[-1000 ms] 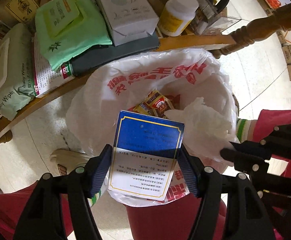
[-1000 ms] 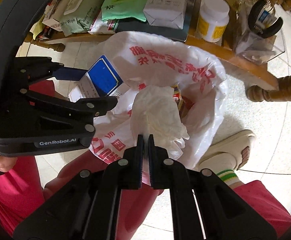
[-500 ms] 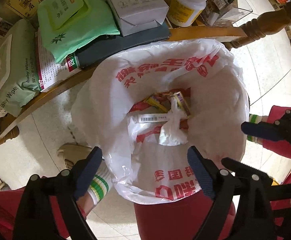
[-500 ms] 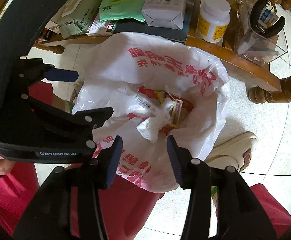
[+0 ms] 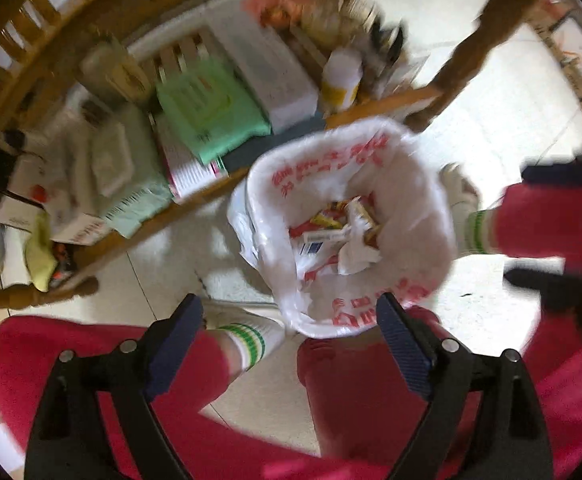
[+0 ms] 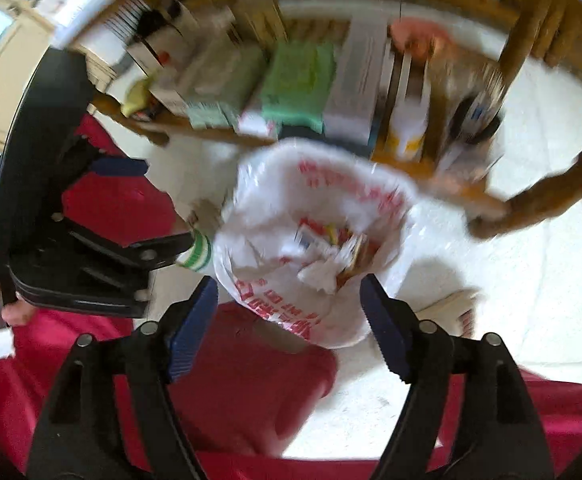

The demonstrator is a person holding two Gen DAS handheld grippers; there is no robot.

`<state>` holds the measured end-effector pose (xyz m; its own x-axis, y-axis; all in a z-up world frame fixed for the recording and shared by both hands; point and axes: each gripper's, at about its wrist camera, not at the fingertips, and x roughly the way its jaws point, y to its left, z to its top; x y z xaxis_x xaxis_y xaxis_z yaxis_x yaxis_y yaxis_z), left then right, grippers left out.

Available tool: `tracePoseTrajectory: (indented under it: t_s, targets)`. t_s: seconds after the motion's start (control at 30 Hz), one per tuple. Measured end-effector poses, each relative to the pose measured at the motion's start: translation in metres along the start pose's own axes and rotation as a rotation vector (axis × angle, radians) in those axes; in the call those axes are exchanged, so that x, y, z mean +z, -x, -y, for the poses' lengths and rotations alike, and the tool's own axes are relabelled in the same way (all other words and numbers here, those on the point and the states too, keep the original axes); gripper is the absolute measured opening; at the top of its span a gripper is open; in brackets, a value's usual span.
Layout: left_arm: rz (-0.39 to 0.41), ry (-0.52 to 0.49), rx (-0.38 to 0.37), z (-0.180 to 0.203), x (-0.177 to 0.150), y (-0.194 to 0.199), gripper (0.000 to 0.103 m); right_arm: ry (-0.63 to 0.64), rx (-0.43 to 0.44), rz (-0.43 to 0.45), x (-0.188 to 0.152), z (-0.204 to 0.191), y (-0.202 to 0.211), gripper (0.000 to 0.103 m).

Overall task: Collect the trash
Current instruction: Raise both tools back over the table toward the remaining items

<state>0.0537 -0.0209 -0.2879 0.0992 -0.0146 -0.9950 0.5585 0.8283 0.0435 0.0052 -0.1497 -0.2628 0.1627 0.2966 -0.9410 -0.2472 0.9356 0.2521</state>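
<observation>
A white plastic trash bag with red print [image 5: 407, 184] stands open on the floor between the person's red-clad legs; it also shows in the right wrist view [image 6: 267, 200]. Inside lie a blue and white box [image 5: 317, 242], a crumpled white tissue [image 5: 355, 248] and yellow and red wrappers [image 5: 331, 216]. My left gripper [image 5: 291, 344] is open and empty, high above the bag's near rim. My right gripper [image 6: 287, 312] is open and empty, also above the near rim. Both views are blurred by motion.
A low wooden shelf [image 5: 379, 106] behind the bag holds a green wipes pack [image 5: 211, 116], a white box [image 5: 267, 64], a white bottle with yellow label [image 5: 341, 80] and other packs. A wooden table leg [image 6: 539, 204] stands at the right. The person's socked feet flank the bag.
Both grippers let go: the blue box and the tissue dropped into the bag. Both grippers then rose up and away from the bag, open and empty.
</observation>
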Motion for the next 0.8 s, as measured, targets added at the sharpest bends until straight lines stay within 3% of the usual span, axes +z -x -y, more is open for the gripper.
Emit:
tracePoseTrajectory:
  t_s: [0.17,0.3,0.4,0.57,0.8]
  targets:
    - [0.154,-0.032,0.019,-0.017,0.013,0.110,0.095,0.123,0.000,0.193,0.024,-0.016,0.113,0.093]
    - [0.252,-0.055,0.039,-0.038,0.045,0.201,0.095,0.237,-0.030,0.291,0.048,-0.030,0.179,0.095]
    - [0.271,-0.052,0.025,-0.053,0.071,0.246,0.095,0.306,-0.018,0.341,0.068,-0.039,0.220,0.096]
    - [0.287,-0.081,0.068,-0.070,0.102,0.286,0.095,0.398,-0.014,0.400,0.098,-0.048,0.265,0.096]
    - [0.247,-0.133,0.058,-0.086,0.139,0.289,0.095,0.497,-0.019,0.393,0.135,-0.054,0.286,0.096]
